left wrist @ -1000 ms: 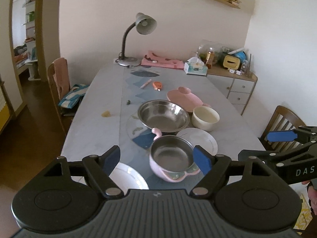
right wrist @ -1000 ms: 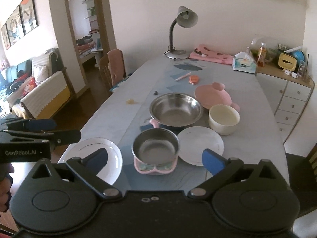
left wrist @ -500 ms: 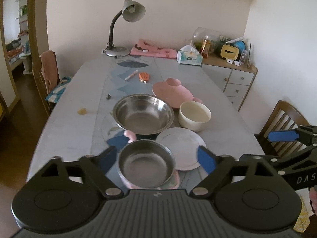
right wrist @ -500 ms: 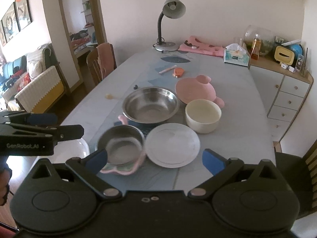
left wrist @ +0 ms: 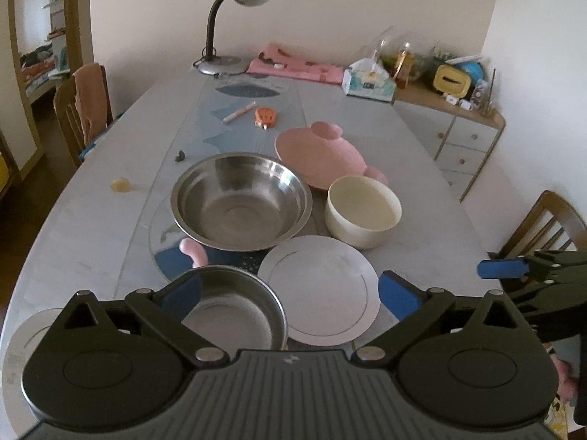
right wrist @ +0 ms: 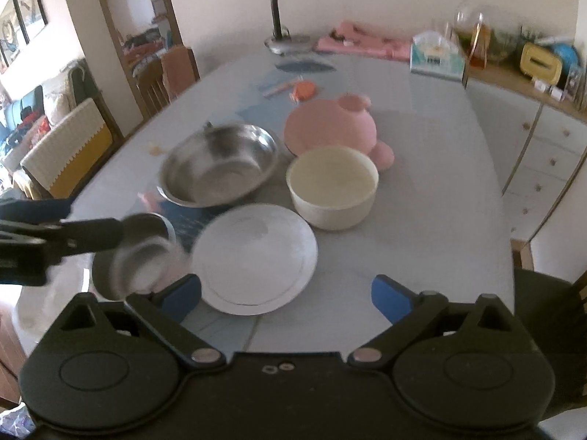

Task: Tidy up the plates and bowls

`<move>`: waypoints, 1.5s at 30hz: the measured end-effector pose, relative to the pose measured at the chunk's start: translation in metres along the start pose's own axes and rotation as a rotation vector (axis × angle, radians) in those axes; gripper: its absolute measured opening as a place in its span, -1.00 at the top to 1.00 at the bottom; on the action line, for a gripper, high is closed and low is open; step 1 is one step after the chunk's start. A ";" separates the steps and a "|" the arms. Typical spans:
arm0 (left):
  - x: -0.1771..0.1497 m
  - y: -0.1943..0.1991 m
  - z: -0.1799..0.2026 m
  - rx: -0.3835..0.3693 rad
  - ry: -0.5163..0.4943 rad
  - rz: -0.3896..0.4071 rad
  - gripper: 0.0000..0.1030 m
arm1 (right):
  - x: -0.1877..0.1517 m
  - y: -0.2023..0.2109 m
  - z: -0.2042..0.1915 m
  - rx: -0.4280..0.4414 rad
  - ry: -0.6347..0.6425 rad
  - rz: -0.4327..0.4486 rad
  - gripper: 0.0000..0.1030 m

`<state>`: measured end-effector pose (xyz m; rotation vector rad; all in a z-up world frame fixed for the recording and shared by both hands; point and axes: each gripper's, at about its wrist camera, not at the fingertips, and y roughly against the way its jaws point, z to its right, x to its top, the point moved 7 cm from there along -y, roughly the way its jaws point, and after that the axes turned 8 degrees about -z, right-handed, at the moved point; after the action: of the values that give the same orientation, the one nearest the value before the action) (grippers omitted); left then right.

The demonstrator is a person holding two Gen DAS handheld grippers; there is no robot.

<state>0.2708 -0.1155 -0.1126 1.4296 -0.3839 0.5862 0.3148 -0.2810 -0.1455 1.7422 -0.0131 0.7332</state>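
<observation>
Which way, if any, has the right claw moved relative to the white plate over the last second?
Yes. The right claw has shifted rightward and closer: the white plate now lies between its fingers, not the small steel bowl.

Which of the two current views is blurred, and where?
Right wrist view: motion blur smears the steel bowl and the small pot beside the left tool. Left wrist view: sharp, only fisheye bending at the table edges.

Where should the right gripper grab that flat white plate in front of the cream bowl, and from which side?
Take the white plate by its near rim, coming in low from the table's near edge with the right gripper. It lies flat, and the cream bowl and large steel bowl crowd its far side.
</observation>
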 end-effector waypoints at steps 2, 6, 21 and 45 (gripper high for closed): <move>0.001 -0.013 0.004 0.016 0.003 -0.027 -1.00 | 0.002 -0.016 0.009 0.021 -0.004 -0.031 -0.85; 0.003 -0.033 0.013 0.025 0.022 -0.063 -1.00 | 0.010 -0.039 0.022 0.045 -0.003 -0.073 -0.80; -0.028 -0.050 0.051 -0.001 0.171 -0.137 -0.79 | 0.035 -0.083 0.043 0.127 0.076 -0.160 -0.52; -0.064 -0.107 0.045 0.002 0.378 -0.271 0.07 | 0.047 -0.128 0.051 0.279 -0.029 -0.283 0.44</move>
<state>0.2870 -0.1739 -0.2311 1.3101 0.1087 0.6177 0.4245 -0.2688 -0.2402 1.9674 0.3237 0.5192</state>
